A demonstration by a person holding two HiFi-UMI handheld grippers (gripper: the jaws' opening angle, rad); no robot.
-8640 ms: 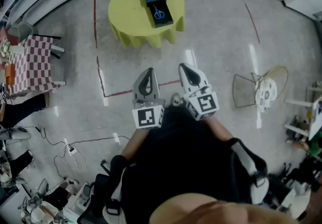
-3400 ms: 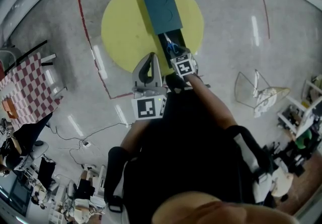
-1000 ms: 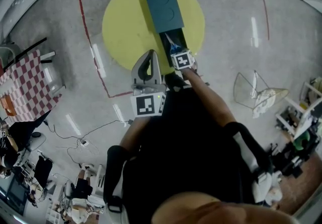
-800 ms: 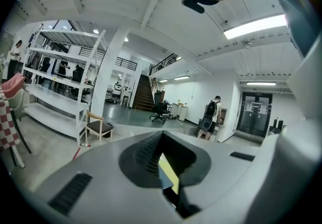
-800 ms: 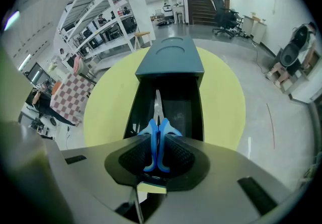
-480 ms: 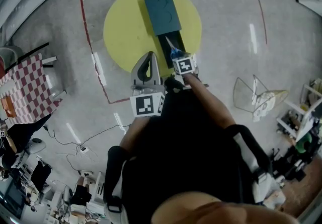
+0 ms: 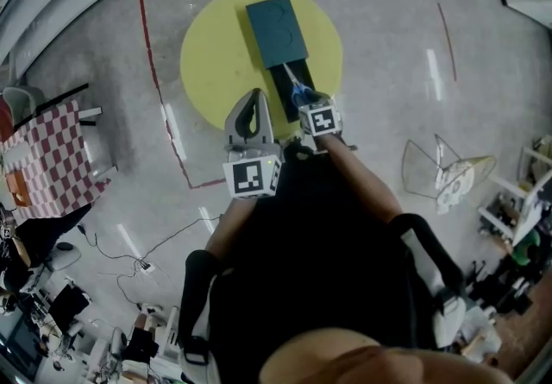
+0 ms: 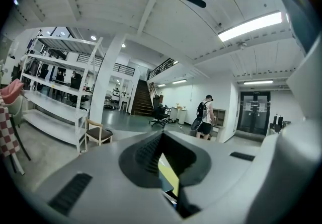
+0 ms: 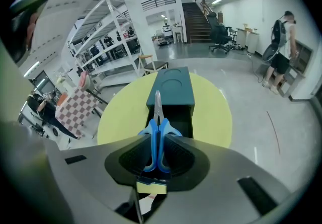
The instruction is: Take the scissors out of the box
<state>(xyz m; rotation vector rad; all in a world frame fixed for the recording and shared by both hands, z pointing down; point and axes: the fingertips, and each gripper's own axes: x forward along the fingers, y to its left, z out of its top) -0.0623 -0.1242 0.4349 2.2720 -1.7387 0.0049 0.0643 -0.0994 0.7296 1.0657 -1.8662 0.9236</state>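
Observation:
A teal box (image 7: 277, 30) lies on the round yellow table (image 7: 216, 63), its dark drawer (image 7: 287, 80) pulled out toward me. My right gripper (image 7: 304, 99) is shut on the blue-handled scissors (image 7: 298, 91) and holds them above the drawer's near end. In the right gripper view the scissors (image 9: 157, 135) stand between the jaws, handles gripped and blades pointing at the box (image 9: 171, 87). My left gripper (image 7: 254, 96) hovers at the table's near edge, left of the drawer, shut and holding nothing. The left gripper view shows its jaws (image 8: 162, 135) closed, with only a sliver of table (image 8: 168, 177) behind them.
A red tape line (image 7: 159, 89) runs along the floor left of the table. A checkered table (image 7: 52, 154) stands far left and a wire frame chair (image 7: 435, 168) to the right. Shelving (image 9: 108, 31) and a standing person (image 9: 280, 24) are in the background.
My right gripper has risen with the scissors, lifting them up from the drawer and a little toward me. The left gripper has stayed where it was.

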